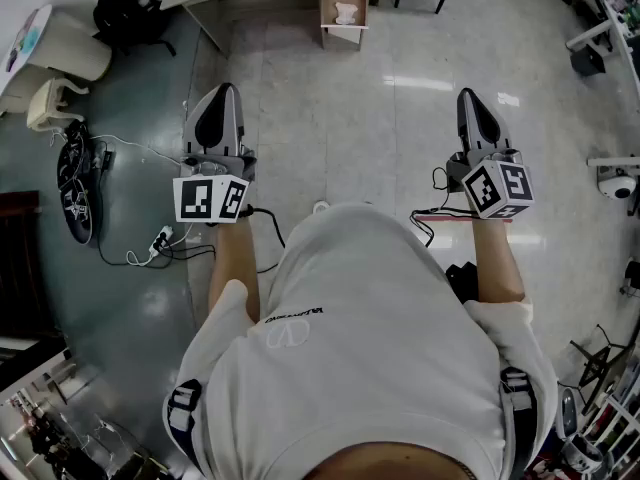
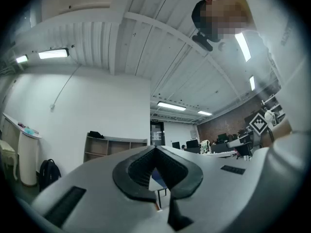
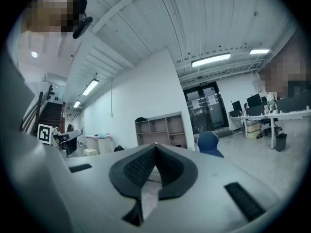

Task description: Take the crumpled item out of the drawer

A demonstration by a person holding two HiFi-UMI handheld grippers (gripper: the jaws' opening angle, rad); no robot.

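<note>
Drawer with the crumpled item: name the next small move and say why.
Probably step forward toward the drawer: it stands well ahead, with the white crumpled item lying inside, while the left gripper and right gripper are both shut, empty and far short of it.

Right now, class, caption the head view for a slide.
Left claw and right claw, shut, face drawer holding crumpled item.

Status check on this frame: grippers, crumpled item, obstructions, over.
Left gripper shut, empty; right gripper shut, empty; both far short of the drawer. Crumpled white item in open drawer, untouched. No obstruction on floor between.
</note>
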